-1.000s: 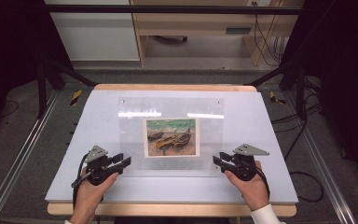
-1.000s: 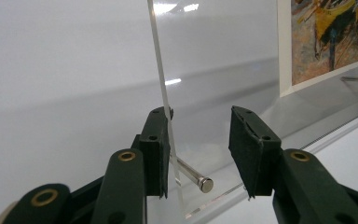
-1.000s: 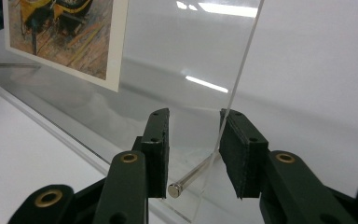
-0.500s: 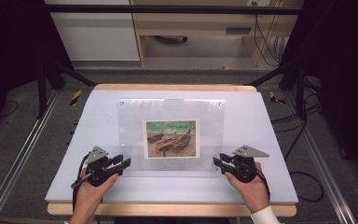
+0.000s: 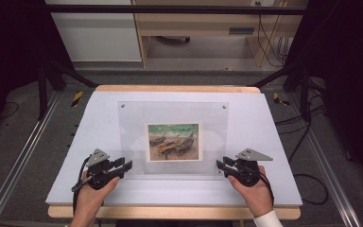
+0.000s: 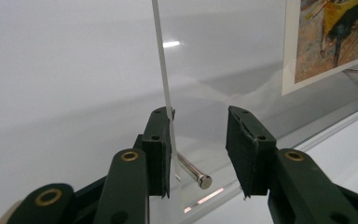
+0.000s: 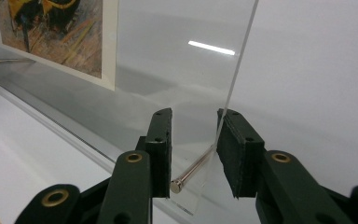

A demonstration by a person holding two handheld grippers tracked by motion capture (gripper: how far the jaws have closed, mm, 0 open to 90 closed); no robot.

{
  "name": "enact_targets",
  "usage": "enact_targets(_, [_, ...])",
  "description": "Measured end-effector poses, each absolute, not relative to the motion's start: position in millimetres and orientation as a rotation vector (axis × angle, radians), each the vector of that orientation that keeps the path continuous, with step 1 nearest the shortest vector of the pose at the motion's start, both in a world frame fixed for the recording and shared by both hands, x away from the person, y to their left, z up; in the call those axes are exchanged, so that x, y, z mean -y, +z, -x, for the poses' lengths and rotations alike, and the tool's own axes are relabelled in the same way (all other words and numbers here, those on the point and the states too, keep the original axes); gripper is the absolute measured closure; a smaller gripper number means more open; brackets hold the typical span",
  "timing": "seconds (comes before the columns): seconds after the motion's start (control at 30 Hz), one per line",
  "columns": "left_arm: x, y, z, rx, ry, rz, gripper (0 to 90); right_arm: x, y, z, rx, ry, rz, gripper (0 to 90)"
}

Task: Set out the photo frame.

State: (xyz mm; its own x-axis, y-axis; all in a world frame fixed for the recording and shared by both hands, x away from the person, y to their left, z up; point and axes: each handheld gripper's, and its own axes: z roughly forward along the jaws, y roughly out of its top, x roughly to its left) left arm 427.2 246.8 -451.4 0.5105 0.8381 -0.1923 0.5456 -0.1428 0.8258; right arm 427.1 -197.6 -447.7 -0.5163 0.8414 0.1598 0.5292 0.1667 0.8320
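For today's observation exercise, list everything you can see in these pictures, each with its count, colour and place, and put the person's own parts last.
Acrylic frame: one, clear, middle of the table, its near corners between the jaws.
Picture: one, boats in yellow, brown and green with a white border, inside the frame.
Standoff pins: four, silver, at the frame's corners.
Table: one, white top with wooden edge, centre.
Cabinet: one, white, on the floor behind the table.
Left gripper: one, black, at the frame's near left corner.
Right gripper: one, black, at the near right corner.
Hands: two, at the table's near edge.

No readable text, label or number anywhere (the print a wordless painting)
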Motion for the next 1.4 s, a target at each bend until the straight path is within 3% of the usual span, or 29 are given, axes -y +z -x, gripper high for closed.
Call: enact_targets(1.4, [-245,-454,-416,-1.138,0.4,-1.892,60.9,196,-451,-414,-2.146,1.242,-1.293,66.1])
